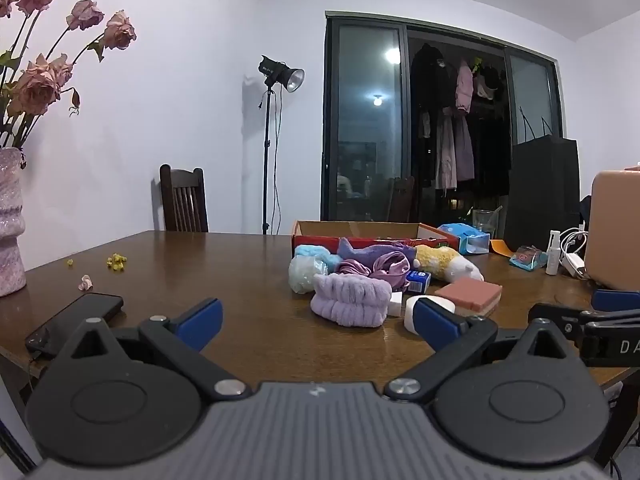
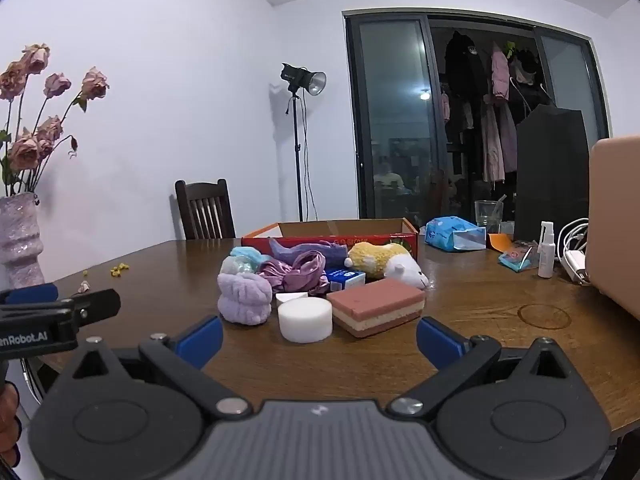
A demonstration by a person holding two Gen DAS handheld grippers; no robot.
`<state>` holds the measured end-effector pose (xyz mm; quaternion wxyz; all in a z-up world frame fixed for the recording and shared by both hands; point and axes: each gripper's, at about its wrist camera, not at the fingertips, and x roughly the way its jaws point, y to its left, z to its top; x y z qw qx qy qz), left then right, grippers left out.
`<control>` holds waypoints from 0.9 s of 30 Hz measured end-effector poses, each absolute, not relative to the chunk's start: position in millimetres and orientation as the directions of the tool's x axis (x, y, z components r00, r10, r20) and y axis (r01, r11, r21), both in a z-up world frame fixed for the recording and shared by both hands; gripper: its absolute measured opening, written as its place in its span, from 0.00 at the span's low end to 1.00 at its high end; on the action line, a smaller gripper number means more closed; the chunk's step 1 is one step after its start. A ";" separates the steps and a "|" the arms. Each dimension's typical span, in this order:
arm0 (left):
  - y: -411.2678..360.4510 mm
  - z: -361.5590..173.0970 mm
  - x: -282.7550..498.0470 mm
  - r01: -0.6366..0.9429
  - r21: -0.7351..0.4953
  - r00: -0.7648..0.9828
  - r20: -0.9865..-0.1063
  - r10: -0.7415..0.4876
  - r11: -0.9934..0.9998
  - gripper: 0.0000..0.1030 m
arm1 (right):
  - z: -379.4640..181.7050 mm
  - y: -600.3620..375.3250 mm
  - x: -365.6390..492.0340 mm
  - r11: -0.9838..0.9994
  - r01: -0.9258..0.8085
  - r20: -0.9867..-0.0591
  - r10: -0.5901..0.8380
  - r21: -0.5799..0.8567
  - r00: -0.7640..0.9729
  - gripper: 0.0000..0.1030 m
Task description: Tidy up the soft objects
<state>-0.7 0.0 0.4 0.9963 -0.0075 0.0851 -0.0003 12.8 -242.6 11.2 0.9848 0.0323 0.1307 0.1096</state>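
Right wrist: sponge point(image 2: 378, 306) fronts cardboard box point(image 2: 340, 232).

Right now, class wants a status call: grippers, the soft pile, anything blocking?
Left gripper open, empty. Right gripper open, empty. Soft pile untouched before the cardboard box; white foam puck and layered sponge nearest. Nothing blocking.

The left gripper's blue finger point(image 1: 434, 326) hides part of the round white foam block point(image 1: 412, 312). The picture's edge cuts off the peach-coloured case point(image 2: 616, 220).
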 end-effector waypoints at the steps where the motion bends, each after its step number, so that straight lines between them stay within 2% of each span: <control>1: 0.1 0.9 -1.2 0.000 -0.015 0.985 -0.170 -0.003 1.000 1.00 | 11.6 -242.5 12.9 0.974 -0.209 -0.250 0.226 0.091 0.942 1.00; 27: -5.4 -2.2 -1.1 0.015 -0.001 0.985 -0.171 -0.015 1.000 1.00 | 4.4 -242.5 18.6 0.977 -0.200 -0.268 0.214 0.078 0.939 1.00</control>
